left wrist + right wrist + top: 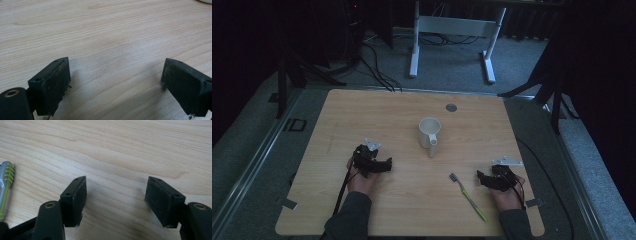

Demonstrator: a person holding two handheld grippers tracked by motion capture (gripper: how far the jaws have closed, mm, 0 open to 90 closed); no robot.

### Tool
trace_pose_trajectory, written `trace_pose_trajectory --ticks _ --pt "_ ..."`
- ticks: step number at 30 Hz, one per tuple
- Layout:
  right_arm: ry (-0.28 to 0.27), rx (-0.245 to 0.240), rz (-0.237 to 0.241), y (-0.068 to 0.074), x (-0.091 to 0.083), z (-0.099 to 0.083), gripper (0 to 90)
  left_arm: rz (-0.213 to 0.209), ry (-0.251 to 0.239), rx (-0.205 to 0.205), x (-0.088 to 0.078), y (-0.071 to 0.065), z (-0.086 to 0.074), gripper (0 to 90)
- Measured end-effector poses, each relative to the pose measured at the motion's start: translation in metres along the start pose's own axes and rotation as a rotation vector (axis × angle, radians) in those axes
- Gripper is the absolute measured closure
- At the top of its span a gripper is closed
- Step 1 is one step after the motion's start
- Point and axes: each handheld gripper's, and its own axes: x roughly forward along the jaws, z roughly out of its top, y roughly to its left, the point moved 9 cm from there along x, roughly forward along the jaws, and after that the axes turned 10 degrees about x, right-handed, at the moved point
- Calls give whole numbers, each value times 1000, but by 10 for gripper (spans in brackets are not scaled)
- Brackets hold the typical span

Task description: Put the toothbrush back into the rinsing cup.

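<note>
Toothbrush point(467, 197): lies flat on the table point(362, 115), just beside the right gripper point(482, 178), bristles apparently toward the mug point(430, 132). Right gripper: jaws spread, empty, low over the wood, likely poised to pick. Left gripper point(387, 164): jaws spread, empty, resting well apart.

bare table point(377, 115) btwn grippers, mug point(429, 131) mid, toothbrush point(467, 196) nr right gripper point(482, 178)

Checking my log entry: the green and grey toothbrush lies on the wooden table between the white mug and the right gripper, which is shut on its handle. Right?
Not quite. In the right gripper view the right gripper stands open over bare wood, with the green and grey toothbrush lying untouched off to one side. It does lie on the wooden table between white mug and gripper.
</note>
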Motion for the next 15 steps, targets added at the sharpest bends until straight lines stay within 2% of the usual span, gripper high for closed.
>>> trace_pose_trajectory --ticks 2,8,15 --pt "2 2 -2 0 0 0 334 2 1 -2 0 0 0 91" --pt "26 2 -2 3 -4 -1 438 4 1 -4 0 0 0 92" --pt "43 -20 -6 8 -12 -9 461 4 2 -3 -1 0 -1 93"
